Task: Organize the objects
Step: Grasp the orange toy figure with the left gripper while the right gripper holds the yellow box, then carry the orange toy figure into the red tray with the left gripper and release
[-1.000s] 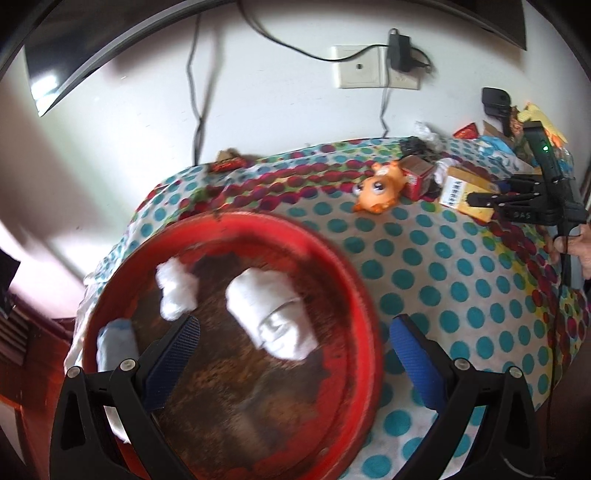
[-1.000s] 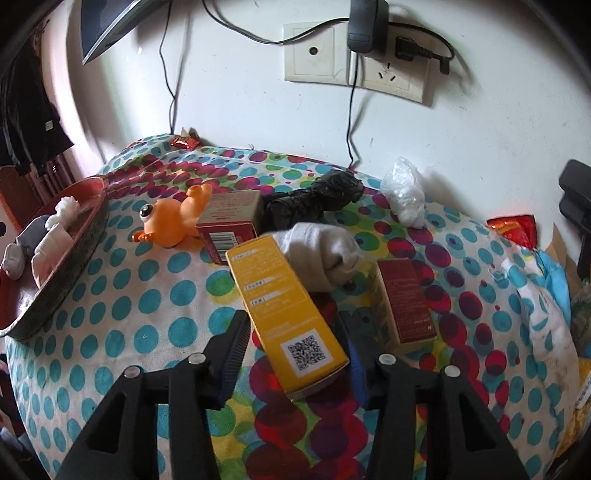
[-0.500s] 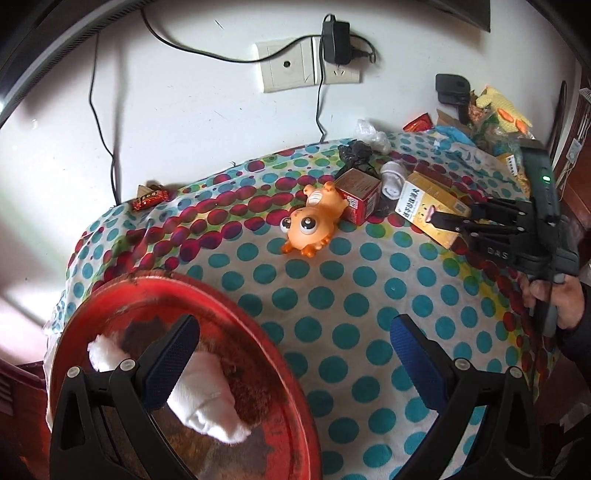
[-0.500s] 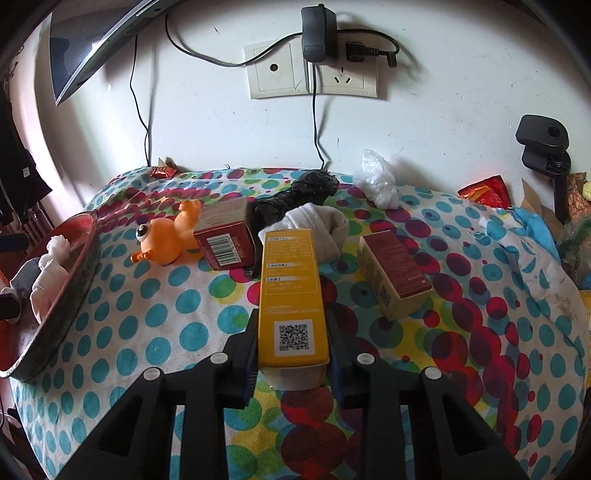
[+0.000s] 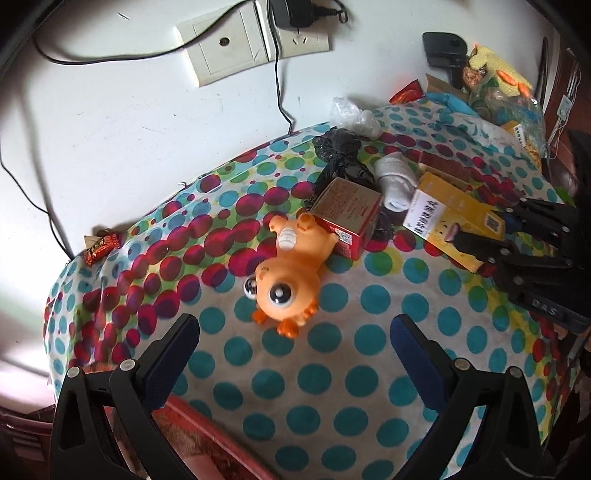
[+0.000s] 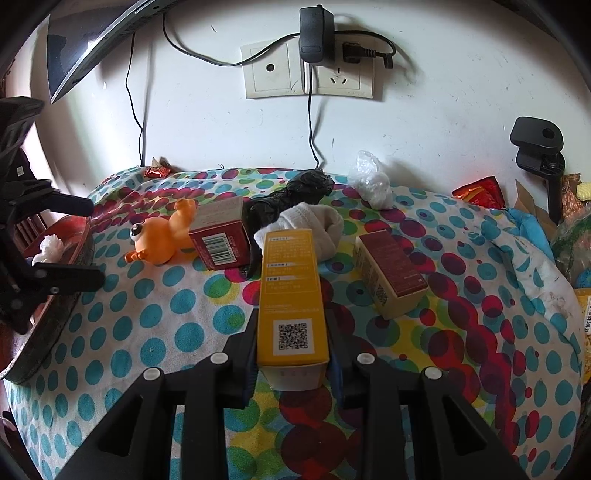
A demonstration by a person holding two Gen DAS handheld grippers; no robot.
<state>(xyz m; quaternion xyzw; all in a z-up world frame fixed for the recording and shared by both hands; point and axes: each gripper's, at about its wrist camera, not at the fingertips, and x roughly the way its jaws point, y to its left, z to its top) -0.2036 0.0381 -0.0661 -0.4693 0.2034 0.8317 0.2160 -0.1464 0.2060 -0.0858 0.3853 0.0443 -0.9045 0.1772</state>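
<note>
Surface: polka-dot cloth covers the table, which stands against a white wall with a socket plate and a plugged-in charger.
Right gripper: jaws are pressed together on the near end of the yellow box, one pad on each long side; the box points away from the camera toward the wall.
Yellow box, far end: it reaches the white sock, which lies behind it; whether they touch cannot be told.
Left gripper: jaws stand wide apart and hold nothing; only the dotted cloth lies between the blue pads.
Orange toy: it lies on its side just ahead of the left gripper, its back end against the red carton.
Other things: a black bag lies behind the carton, a dark red box lies to the right of the yellow box, and a clear plastic bag sits near the wall.
Red tray: it is at the left edge of the table, with a white wad in it.
Change, right: a second ago the jaws stood open around the slanted yellow box; now they clamp it and it lies straight between them.
Change, left: a second ago this gripper hung over the red tray and its white bundles; now it is over the cloth by the orange toy, with only the tray's rim at the bottom of its view.
</note>
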